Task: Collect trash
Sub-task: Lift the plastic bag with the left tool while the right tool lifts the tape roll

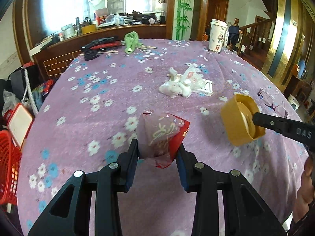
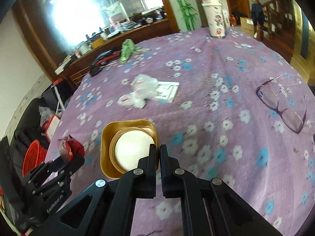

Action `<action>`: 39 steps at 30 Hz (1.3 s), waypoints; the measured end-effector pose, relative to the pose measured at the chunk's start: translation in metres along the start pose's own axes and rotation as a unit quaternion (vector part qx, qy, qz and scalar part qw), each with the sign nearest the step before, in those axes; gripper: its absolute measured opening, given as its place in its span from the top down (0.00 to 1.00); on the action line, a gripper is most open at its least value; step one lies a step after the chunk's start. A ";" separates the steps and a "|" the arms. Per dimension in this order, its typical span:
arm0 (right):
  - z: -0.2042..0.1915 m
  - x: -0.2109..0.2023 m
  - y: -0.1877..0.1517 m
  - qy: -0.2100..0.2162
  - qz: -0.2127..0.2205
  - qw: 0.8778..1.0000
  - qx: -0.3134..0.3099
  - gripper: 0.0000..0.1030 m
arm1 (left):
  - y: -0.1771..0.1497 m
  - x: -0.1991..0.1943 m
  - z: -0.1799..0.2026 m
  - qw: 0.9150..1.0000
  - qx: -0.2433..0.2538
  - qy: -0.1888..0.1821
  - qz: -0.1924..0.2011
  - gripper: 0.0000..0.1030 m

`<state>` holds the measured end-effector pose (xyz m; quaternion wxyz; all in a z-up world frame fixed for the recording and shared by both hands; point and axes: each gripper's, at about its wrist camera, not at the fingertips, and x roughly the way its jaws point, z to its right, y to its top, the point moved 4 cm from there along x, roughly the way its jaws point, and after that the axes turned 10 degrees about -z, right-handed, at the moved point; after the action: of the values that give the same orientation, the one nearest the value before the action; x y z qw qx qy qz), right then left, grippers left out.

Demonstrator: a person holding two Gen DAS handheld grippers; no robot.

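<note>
Lid (image 2: 129, 148), golden and squarish with a pale round liner, pinched by my right gripper (image 2: 159, 151); my left gripper (image 1: 157, 153) clamps a crinkly red wrapper (image 1: 162, 137).

Bright daylight is pouring through a wide window (image 1: 65, 5) at the far left, washing out the glass. A cluttered wooden sideboard (image 1: 110, 32) is standing beneath it, beyond the counter (image 1: 102, 106) under its purple flowered cloth. A brown door (image 1: 217, 9) and a wooden stair railing (image 1: 254, 26) are showing at the right.
</note>
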<state>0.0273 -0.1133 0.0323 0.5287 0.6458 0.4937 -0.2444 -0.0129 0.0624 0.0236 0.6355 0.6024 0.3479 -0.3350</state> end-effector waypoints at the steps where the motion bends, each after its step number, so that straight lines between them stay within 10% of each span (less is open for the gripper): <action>1: -0.002 -0.001 -0.003 0.002 0.001 1.000 -0.002 0.96 | -0.003 -0.002 -0.004 1.000 -0.004 0.002 -0.001 0.66; 39: -0.069 -0.020 -0.046 0.015 0.002 0.998 -0.067 0.96 | -0.059 -0.060 -0.071 0.997 -0.068 0.012 0.037 0.66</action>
<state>-0.0357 -0.0598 0.0511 0.5641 0.6134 0.5152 -0.2002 -0.0972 0.1312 0.0408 0.6829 0.5743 0.3544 -0.2795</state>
